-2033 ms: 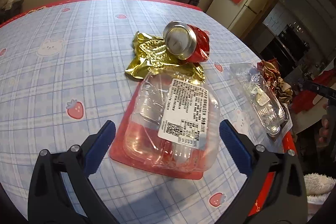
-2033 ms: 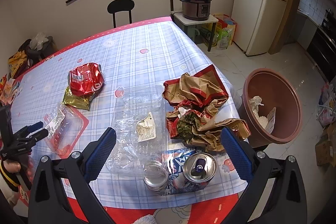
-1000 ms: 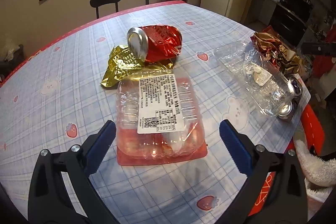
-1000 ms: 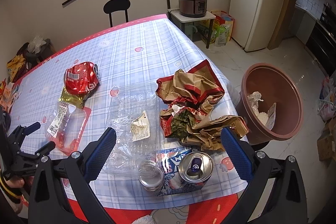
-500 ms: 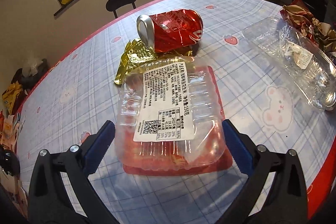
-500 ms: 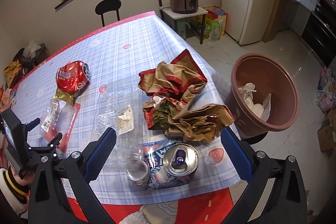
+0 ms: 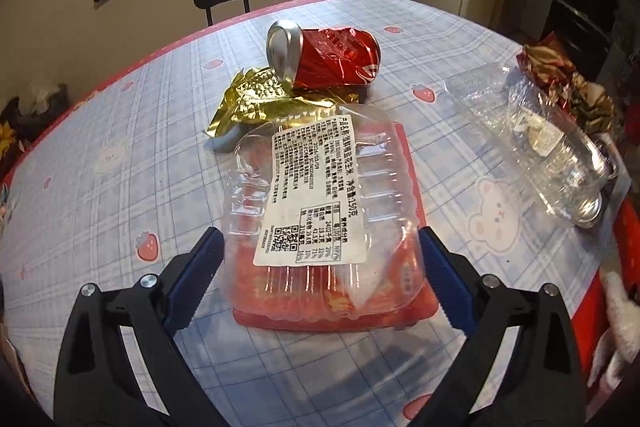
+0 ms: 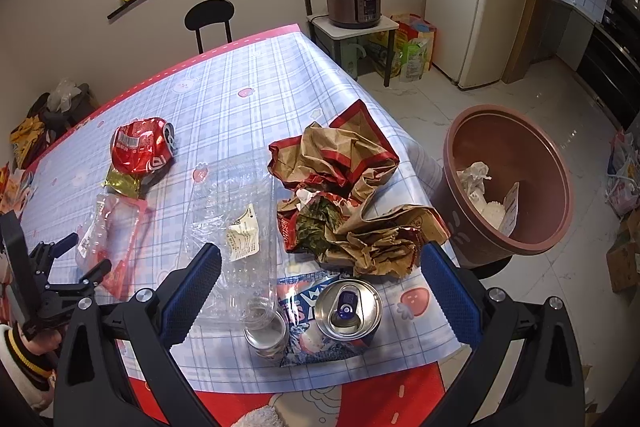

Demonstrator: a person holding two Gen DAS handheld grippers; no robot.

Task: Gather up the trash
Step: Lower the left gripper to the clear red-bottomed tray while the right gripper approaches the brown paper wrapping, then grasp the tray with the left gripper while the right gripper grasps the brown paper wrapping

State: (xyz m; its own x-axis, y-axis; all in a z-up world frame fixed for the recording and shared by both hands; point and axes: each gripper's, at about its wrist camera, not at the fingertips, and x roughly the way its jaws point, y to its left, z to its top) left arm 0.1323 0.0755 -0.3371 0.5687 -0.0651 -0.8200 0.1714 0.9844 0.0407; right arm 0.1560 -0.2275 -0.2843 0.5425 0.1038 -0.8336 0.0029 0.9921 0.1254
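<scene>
A: What lies around the left gripper (image 7: 320,259)?

B: Its 2 blue-padded jaws are spread wide to either side of the clear plastic tray (image 7: 320,203), which sits on a red card on the checked tablecloth (image 7: 120,155). The pads stand just beside the tray's near corners; I cannot tell if they touch it. Nothing is gripped.

A: And behind the tray?

B: A crumpled gold foil wrapper (image 7: 256,99), and on it a dented red can (image 7: 324,57) lying on its side, silver top toward the left. To the right, apart, lies a flattened clear plastic bottle (image 7: 536,143) with a small paper label.

A: What does the right wrist view add?

B: The right gripper (image 8: 320,291) is also wide open and holds nothing. Between its fingers stands a silver can (image 8: 348,311), top up, on a blue and white wrapper (image 8: 304,339), next to the bottle's mouth. Beyond that is a heap of crumpled brown and red paper (image 8: 344,195). Off the table's right edge, on the floor, stands a round brown bin (image 8: 508,183) with some white scraps inside. The left gripper shows at the far left of this view, at the tray's near end.

A: Anything in the way?

B: The path between each pair of jaws looks clear of other items
</scene>
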